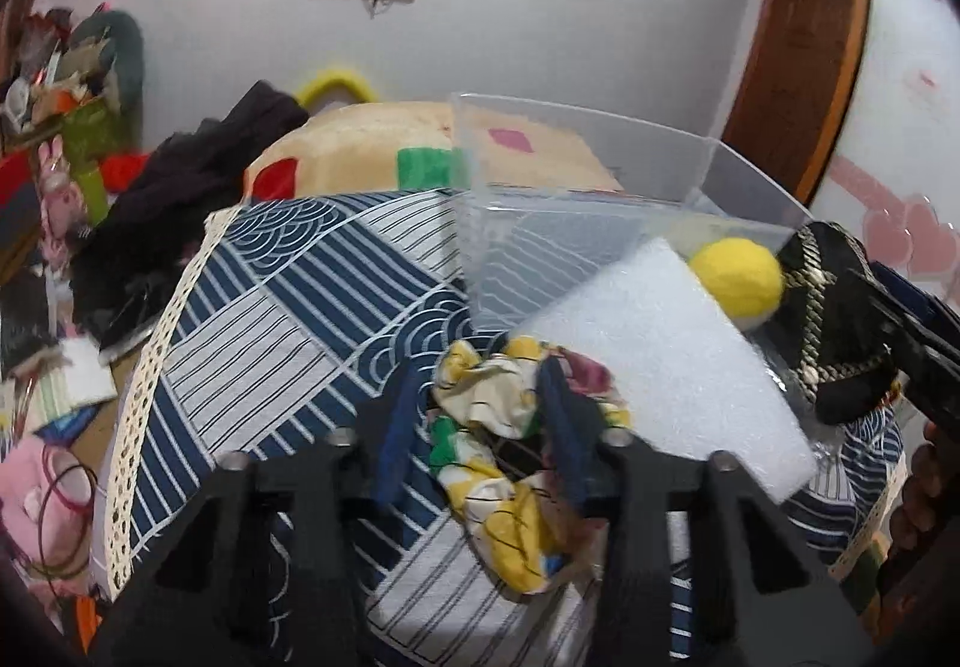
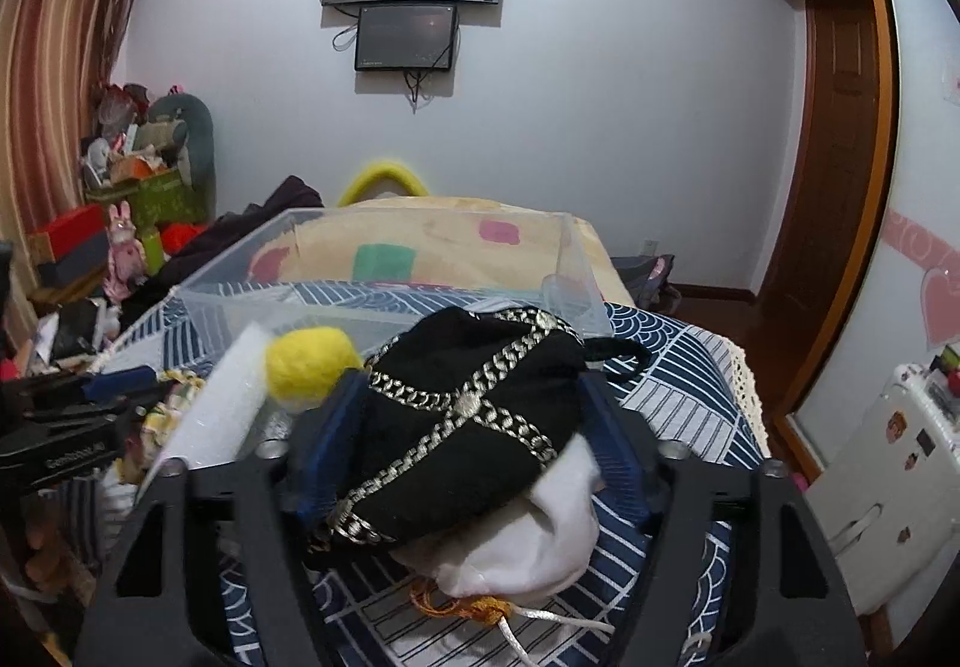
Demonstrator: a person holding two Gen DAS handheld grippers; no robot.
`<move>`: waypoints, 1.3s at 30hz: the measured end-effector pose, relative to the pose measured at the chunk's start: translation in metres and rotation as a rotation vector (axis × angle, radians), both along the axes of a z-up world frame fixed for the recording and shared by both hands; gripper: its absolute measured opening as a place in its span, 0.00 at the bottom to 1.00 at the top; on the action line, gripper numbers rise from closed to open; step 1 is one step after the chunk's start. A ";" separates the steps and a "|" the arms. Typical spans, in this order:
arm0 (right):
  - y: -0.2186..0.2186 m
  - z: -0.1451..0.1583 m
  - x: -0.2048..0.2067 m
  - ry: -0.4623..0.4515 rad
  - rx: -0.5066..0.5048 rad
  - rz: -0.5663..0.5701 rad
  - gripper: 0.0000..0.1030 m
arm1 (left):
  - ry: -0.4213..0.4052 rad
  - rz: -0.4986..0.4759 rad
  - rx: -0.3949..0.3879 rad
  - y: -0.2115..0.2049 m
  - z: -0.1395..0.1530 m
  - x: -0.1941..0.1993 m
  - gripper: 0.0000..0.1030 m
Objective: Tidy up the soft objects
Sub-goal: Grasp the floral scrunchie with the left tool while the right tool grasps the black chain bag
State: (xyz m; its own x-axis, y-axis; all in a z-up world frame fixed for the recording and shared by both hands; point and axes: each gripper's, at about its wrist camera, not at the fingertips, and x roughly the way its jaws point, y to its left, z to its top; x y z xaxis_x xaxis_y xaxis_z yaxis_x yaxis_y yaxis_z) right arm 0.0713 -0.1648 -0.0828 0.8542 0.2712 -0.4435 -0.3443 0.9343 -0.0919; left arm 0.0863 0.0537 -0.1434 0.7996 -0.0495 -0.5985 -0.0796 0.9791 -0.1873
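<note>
My left gripper (image 1: 480, 385) is shut on a crumpled floral cloth (image 1: 498, 457) of yellow, white and green, held over the patterned table cover. My right gripper (image 2: 474, 397) is shut on a black pouch (image 2: 468, 427) with silver chain trim and a white lining; the pouch also shows in the left wrist view (image 1: 834, 319). A clear plastic bin (image 1: 576, 199) stands just ahead, also in the right wrist view (image 2: 384, 259). A white foam block (image 1: 666, 361) leans at the bin's near edge, with a yellow felt ball (image 1: 741, 277) beside it.
The blue and white patterned cover (image 1: 270, 307) spans the table. A cream cushion (image 1: 372, 145) with coloured patches lies behind the bin. Dark clothes (image 1: 198, 175) and cluttered toys (image 1: 60, 127) sit at left. A wooden door (image 2: 840, 157) stands at right.
</note>
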 end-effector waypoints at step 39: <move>-0.016 0.037 -0.020 -0.082 0.125 0.047 0.16 | 0.044 -0.061 -0.073 -0.004 0.011 -0.013 0.05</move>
